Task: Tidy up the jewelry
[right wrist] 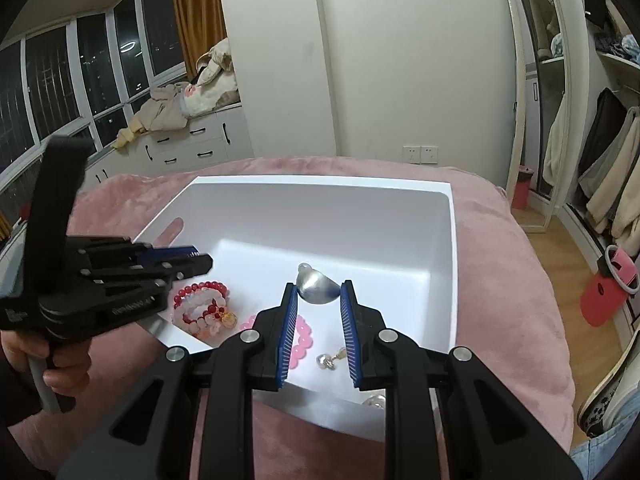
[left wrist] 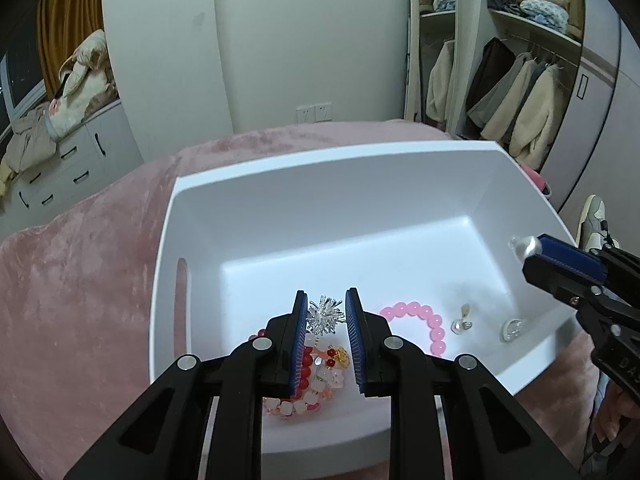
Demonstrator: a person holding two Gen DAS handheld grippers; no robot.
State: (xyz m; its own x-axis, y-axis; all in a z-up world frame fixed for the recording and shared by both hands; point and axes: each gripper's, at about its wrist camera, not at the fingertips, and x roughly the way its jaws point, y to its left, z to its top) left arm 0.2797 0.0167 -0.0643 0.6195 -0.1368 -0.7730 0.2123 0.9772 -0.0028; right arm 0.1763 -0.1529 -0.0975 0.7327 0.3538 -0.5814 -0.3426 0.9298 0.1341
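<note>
Left gripper [left wrist: 327,312]: blue-padded jaws clamped on a silver spiky ornament [left wrist: 325,315], held over the near-left part of the white bin [left wrist: 336,168].
Right gripper [right wrist: 319,295]: jaws closed on a silver rounded piece [right wrist: 316,289] at the fingertips, held above the bin's floor; in the left wrist view it shows at the bin's right wall, the piece [left wrist: 524,246] sticking out past the pads.
White bin: open-topped, slot handle in the left wall, resting on a pink plush blanket [left wrist: 80,264].
Contents, on the floor of the bin:
- red and white bead bracelets [right wrist: 202,308], several bunched together with a gold charm, near-left corner, under the left gripper.
- pink bead bracelet [left wrist: 420,322], just right of the bunch, partly hidden behind the left gripper's right finger.
- pearl earring [left wrist: 461,322] with gold fitting, right of the pink bracelet, apart from it.
- clear round piece [left wrist: 511,329], near the right wall; type cannot be told.
</note>
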